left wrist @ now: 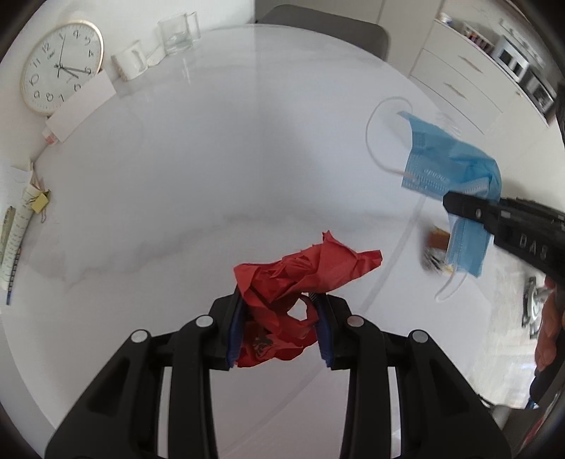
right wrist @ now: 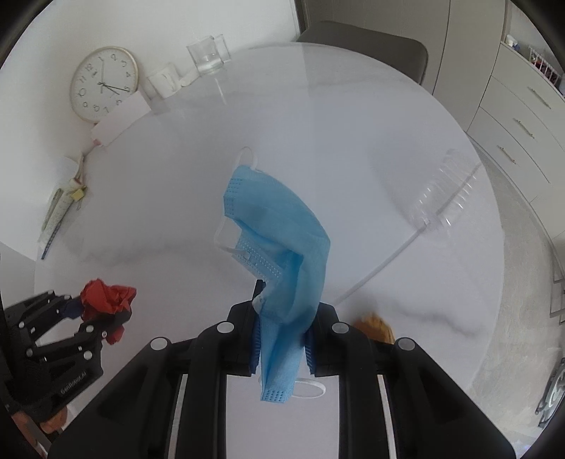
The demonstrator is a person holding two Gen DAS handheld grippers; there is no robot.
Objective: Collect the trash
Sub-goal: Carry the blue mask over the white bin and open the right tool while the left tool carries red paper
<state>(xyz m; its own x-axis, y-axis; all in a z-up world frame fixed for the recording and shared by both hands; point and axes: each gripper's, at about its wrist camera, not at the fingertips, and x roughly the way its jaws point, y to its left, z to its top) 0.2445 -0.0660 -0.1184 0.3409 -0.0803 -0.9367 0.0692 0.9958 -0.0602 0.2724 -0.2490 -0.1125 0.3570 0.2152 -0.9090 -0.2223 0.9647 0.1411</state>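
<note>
left gripper point(left wrist: 279, 332): your jaws are clamped on the crumpled red paper point(left wrist: 300, 279), held above the table point(left wrist: 212, 169).
right gripper point(right wrist: 282, 339): your jaws are pinched on the blue face mask point(right wrist: 279, 240); it's folded over and droops below the fingers, ear loops hanging loose.
edges: round table rim curves away on your right; the clear plastic tray point(right wrist: 445, 190) sits near that rim.
open room: wide bare white top ahead of both tools, the two well apart.
clutter: wall clock point(left wrist: 60, 67), white box point(left wrist: 81, 106), mug point(left wrist: 130, 60) and glass point(left wrist: 178, 31) line the far left side; papers point(left wrist: 17, 215) at the left edge.
room: grey chair point(right wrist: 363, 42) beyond the table, drawer cabinets point(right wrist: 522, 109) at right.
</note>
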